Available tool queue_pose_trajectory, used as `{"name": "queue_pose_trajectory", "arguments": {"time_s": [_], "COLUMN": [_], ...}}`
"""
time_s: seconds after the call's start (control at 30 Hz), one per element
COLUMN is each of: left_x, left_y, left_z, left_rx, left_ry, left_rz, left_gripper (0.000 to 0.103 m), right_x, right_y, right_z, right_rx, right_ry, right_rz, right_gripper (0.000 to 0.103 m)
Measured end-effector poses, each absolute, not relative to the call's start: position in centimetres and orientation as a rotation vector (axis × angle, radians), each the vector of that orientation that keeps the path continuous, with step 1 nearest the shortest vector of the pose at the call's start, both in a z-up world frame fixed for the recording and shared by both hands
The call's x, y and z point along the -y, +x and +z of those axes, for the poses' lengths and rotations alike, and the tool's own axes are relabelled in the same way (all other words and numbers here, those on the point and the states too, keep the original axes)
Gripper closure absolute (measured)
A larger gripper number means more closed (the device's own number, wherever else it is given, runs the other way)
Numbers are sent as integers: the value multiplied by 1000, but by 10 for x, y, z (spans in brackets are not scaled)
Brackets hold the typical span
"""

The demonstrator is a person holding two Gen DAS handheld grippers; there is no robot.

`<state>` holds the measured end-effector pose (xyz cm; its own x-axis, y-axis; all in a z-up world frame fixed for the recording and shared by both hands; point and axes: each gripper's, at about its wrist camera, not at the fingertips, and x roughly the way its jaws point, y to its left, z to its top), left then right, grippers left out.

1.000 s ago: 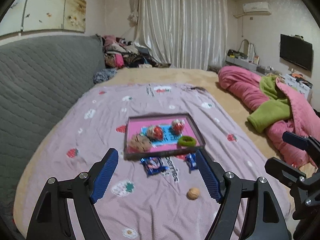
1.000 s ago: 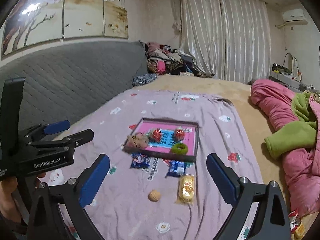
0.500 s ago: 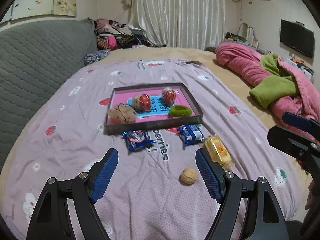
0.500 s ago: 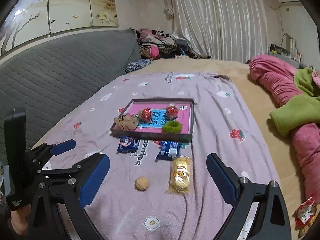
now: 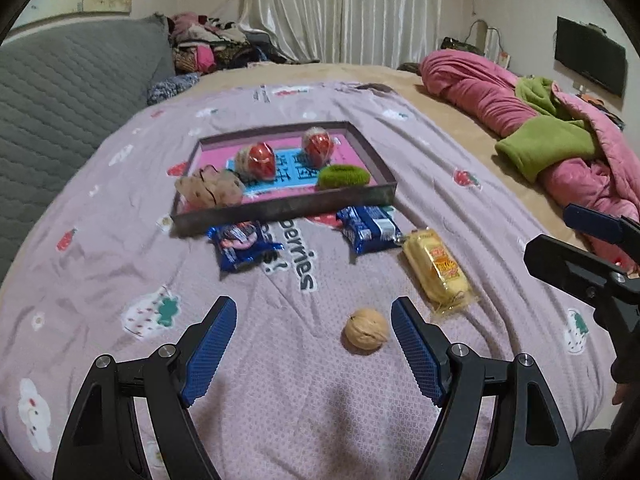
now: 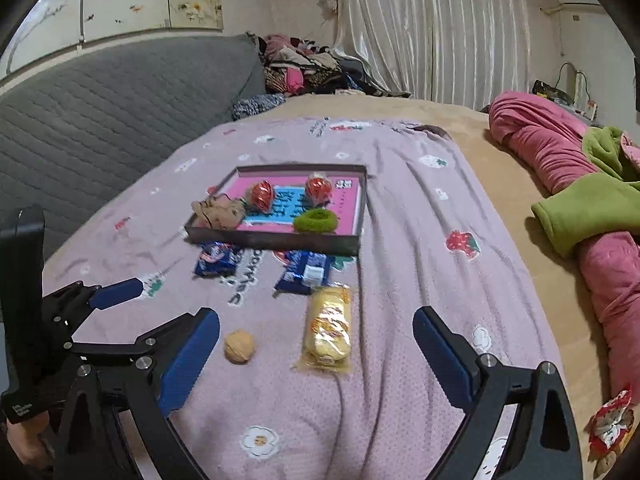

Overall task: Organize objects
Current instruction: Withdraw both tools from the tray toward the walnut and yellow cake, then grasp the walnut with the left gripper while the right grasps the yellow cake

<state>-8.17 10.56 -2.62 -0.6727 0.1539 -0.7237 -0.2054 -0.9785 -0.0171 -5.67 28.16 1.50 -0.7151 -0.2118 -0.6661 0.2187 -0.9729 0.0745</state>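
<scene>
My left claw (image 5: 313,322): black frame, ribbed blue pads, silver screws; right claw (image 6: 316,334) same build; white lettering on one handle, bare skin below.

the left gripper (image 5: 313,322) hangs over the bedspread (image 5: 120,264) with its jaws spread wide, and bare cloth lies between them except for the walnut (image 5: 365,334), just beside the right-hand finger. straight ahead, two blue snack packets (image 5: 244,245) (image 5: 369,232) lie against the near wall of the tray (image 5: 288,208), narrowing the way in. the yellow cake packet (image 5: 438,272) lies to the right of the walnut, close by. the right gripper (image 6: 316,338), jaws also wide, has that cake packet (image 6: 328,330) and the walnut (image 6: 239,346) lying between its fingers. left of the tray the bedspread is bare up to the grey headboard (image 5: 60,92). a pink quilt (image 5: 520,100) heaps along the right side.
</scene>
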Motion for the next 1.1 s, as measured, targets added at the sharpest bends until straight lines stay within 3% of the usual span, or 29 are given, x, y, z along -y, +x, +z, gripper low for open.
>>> {"name": "queue_pose_trajectory", "arguments": {"time_s": [1.1], "left_x": [-130], "left_y": [-101], "left_z": [-84], "left_rx": [-128], "left_ry": [-1254], "left_rz": [2594], "left_gripper": [22], "right_x": [-266], "right_y": [-110], "right_z": [-55], "right_rx": [-180], "right_ry": [1199], "right_rz": [-2656], "right_gripper": [6]}}
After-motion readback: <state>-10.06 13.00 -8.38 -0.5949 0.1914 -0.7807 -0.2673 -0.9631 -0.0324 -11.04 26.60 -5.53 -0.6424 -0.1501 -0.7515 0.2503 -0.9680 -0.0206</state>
